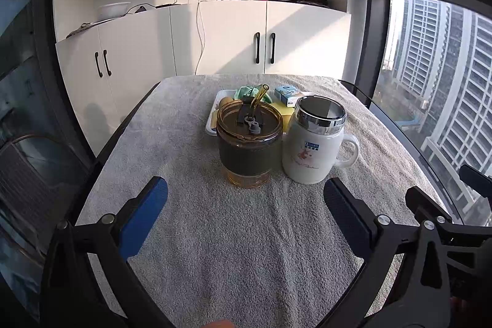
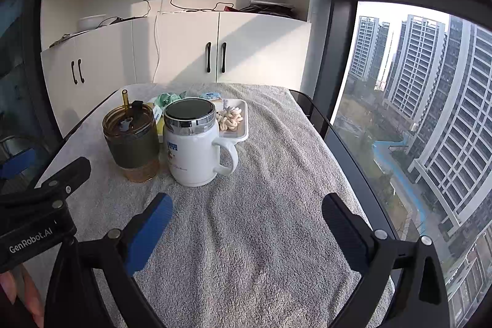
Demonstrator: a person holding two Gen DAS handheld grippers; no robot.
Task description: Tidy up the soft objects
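Grey terry towel covers the desk, with both tongs spread wide above its bare near half, holding nothing: the left tongs and the right tongs. Only the right wrist view shows the pale knitted rope toy lying in the white tray at the far middle; from the left wrist view the amber tumbler and white lidded mug, standing just beside each other, hide most of that tray. A green crumpled soft thing and a small blue carton sit behind them. Open towel lies right of the mug, up to the desk's dark edge by the window.
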